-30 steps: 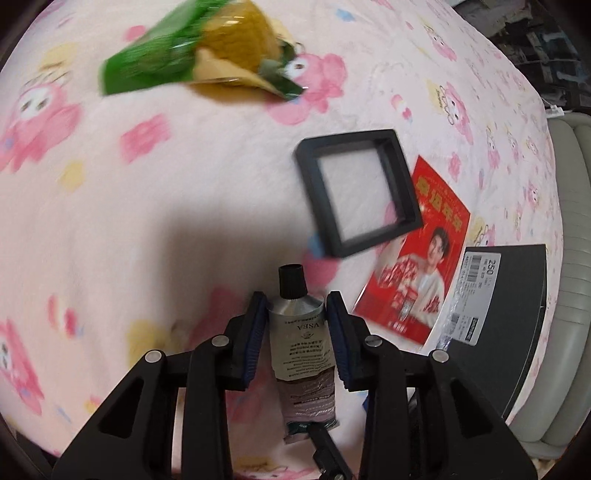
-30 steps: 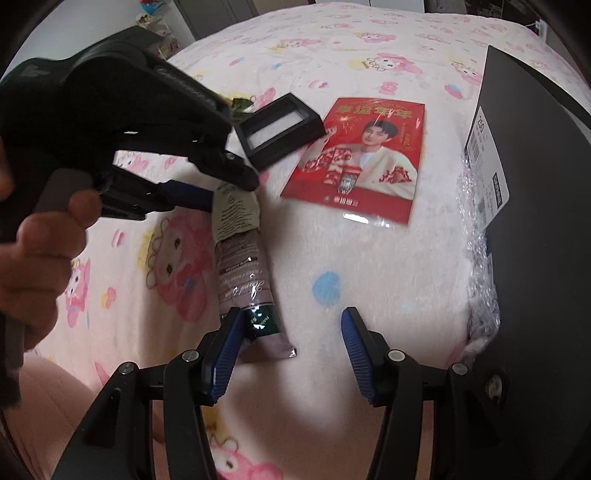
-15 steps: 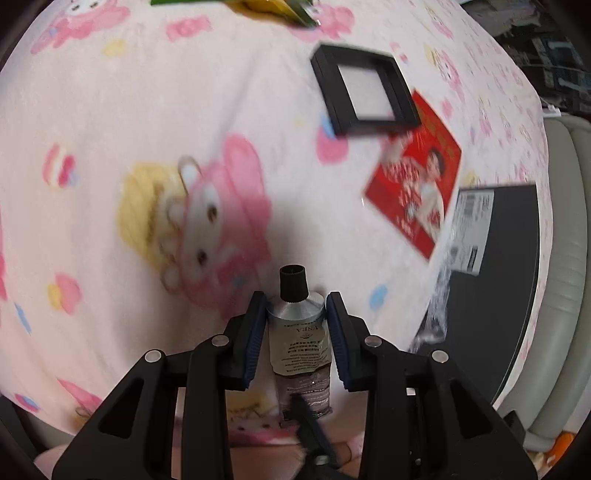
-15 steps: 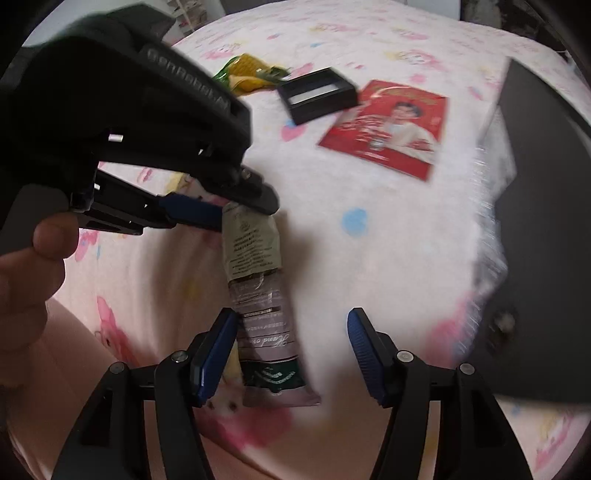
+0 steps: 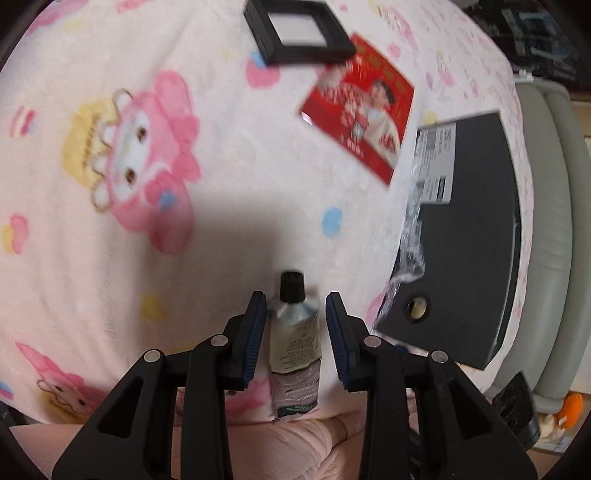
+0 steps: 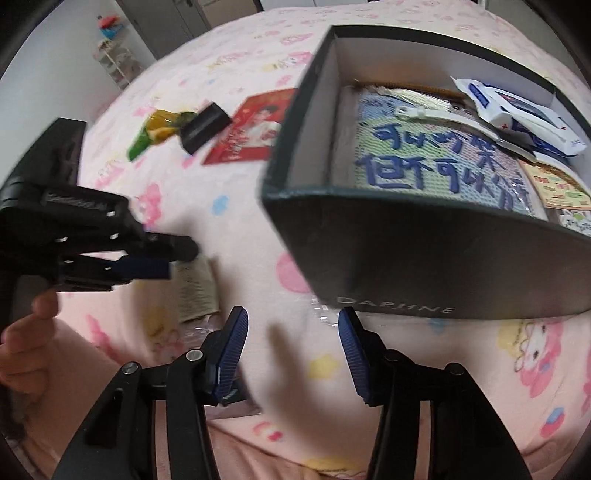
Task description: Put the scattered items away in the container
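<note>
My left gripper (image 5: 295,306) is shut on a silver tube (image 5: 293,354) with a black cap, gripping it near the shoulder above the pink blanket. In the right wrist view the left gripper (image 6: 177,258) comes in from the left, and the tube (image 6: 194,288) hangs under its tips. My right gripper (image 6: 293,332) is open with nothing between its fingers, just in front of the near wall of the dark box (image 6: 406,258). The box (image 5: 469,240) lies right of the tube. Inside it are a blue pouch (image 6: 424,162) and white packets (image 6: 517,114).
A black square frame (image 5: 299,31), a red picture card (image 5: 360,118) and a green-and-yellow snack packet (image 6: 159,129) lie on the blanket beyond the box. A hand (image 6: 26,332) holds the left gripper's handle. A grey cushioned seat (image 5: 554,221) borders the bed on the right.
The left gripper has carried the tube back and to the right, nearer the box. The right gripper has swung right to face the box, so the tube's tail is no longer between its fingers.
</note>
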`<action>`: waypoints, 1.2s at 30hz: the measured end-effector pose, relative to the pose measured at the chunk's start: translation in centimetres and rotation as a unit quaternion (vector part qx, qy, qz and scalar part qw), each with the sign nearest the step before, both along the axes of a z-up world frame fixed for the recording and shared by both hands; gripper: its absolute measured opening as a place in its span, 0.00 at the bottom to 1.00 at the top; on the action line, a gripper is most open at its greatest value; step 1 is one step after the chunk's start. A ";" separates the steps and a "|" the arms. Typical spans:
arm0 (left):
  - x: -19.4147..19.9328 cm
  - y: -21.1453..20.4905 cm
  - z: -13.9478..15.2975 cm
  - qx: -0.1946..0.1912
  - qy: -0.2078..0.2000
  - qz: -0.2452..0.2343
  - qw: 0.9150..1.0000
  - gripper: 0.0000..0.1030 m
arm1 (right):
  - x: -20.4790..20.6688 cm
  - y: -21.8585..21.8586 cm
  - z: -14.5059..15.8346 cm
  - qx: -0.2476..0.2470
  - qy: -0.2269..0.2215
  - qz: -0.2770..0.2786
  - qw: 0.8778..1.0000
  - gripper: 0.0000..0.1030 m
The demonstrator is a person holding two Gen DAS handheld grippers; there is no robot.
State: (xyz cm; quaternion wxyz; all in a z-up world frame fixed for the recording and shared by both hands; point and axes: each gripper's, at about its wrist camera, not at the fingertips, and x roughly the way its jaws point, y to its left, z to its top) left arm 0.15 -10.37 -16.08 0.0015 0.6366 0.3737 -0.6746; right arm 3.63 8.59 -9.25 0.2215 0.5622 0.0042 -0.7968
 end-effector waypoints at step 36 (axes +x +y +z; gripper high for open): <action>1.4 0.7 3.7 -0.068 -0.001 -0.063 0.996 0.32 | 1.0 1.2 -1.7 0.010 -0.047 -0.022 0.999 0.58</action>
